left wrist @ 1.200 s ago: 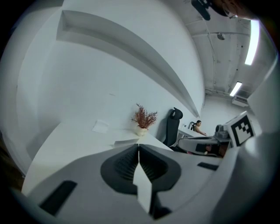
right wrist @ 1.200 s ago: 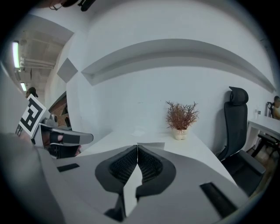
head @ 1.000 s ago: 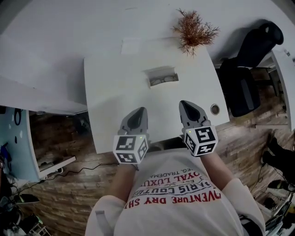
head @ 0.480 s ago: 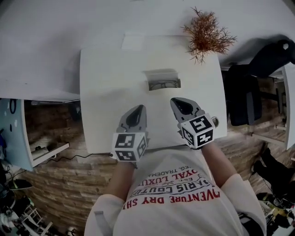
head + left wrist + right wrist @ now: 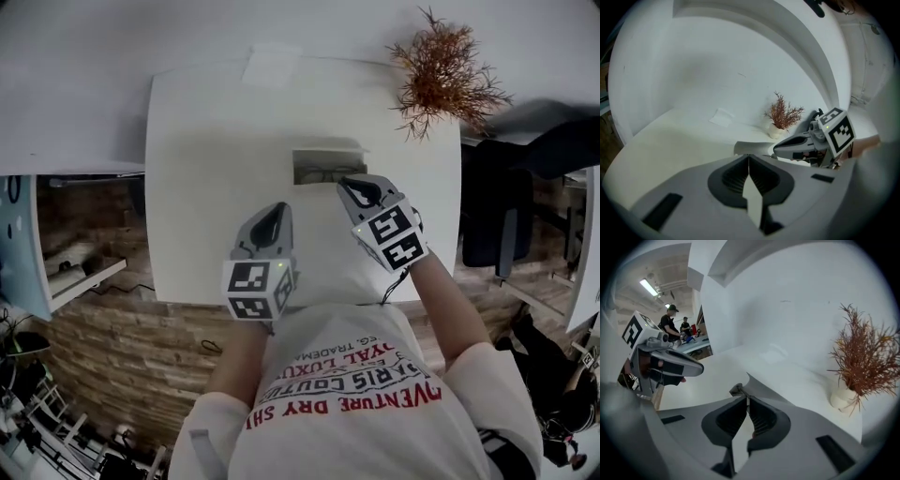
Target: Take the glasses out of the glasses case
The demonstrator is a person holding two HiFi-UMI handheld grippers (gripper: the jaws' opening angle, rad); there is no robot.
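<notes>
Just beyond right gripper: glasses case, perhaps touching

The head camera is looking steeply down onto the white table. Cameras on the left gripper and right gripper are sitting low over it, facing the wall. All three are sharing the dried plant.

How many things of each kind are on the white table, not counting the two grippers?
Glasses case: 1
Glasses, inside the case: 1
Dried plant in a vase: 1
Paper sheet: 1
Total: 4
</notes>
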